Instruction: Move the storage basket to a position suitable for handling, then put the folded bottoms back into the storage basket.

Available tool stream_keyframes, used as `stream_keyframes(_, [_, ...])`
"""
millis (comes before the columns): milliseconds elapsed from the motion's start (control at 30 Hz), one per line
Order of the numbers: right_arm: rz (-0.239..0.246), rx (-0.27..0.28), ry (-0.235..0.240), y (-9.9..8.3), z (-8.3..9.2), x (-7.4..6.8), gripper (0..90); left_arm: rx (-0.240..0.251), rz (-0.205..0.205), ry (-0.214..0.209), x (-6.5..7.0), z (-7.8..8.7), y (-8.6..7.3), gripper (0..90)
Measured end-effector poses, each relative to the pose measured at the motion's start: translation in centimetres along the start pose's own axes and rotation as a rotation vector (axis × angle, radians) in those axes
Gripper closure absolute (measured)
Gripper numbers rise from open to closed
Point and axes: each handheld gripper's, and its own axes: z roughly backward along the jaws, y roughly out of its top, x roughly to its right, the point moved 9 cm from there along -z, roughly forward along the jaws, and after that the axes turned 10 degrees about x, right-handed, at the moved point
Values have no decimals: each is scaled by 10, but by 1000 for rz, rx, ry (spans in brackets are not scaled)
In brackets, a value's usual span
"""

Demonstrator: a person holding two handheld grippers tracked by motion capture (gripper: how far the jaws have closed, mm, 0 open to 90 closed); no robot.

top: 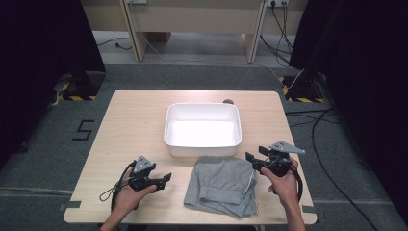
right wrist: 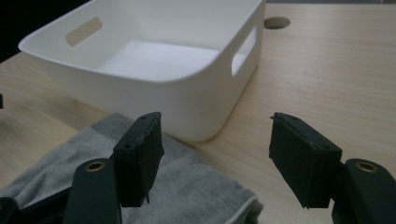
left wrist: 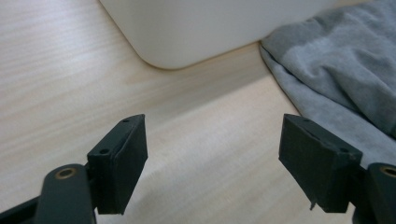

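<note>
A grey garment (top: 222, 185) lies folded on the wooden table (top: 134, 120), just in front of a white plastic bin (top: 202, 129). The bin (right wrist: 154, 70) is empty and has handle slots in its end walls. My left gripper (top: 167, 180) is held to the left of the garment (left wrist: 341, 79), its jaws open over bare wood. My right gripper (top: 251, 160) is at the garment's (right wrist: 187, 186) right upper corner, jaws open with nothing between them. In each gripper view the pads (left wrist: 122, 161) (right wrist: 140, 156) stand wide apart.
A round cable hole (top: 228, 101) sits in the table behind the bin. Cables (top: 322, 144) run over the grey floor at the right, and dark curtains flank both sides. A wooden bench frame (top: 192, 24) stands farther back.
</note>
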Motion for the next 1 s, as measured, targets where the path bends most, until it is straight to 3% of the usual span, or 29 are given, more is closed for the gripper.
stream_keyframes(333, [-7, -38, -6, -19, 7, -1, 322, -18, 28, -25, 5, 20, -22, 182])
stream_keyframes(567, [-14, -61, 13, -37, 12, -4, 274, -1, 35, -49, 22, 34, -30, 172])
stream_keyframes(733, [-7, -87, 10, -46, 12, -3, 256, -31, -15, -69, 37, 33, -42, 171])
stream_keyframes(833, [-4, -96, 4, -48, 12, -4, 255, -56, -57, -46, 39, 31, -50, 171])
stream_keyframes(867, [-4, -96, 9, -48, 12, -4, 256, -74, -95, -24, 38, 31, -54, 170])
stream_keyframes(933, [-4, -95, 9, -48, 12, -4, 256, -76, -108, -18, 38, 32, -55, 170])
stream_keyframes(1000, [-3, -92, 11, -47, 12, -4, 256, -72, -99, -38, 42, 32, -54, 170])
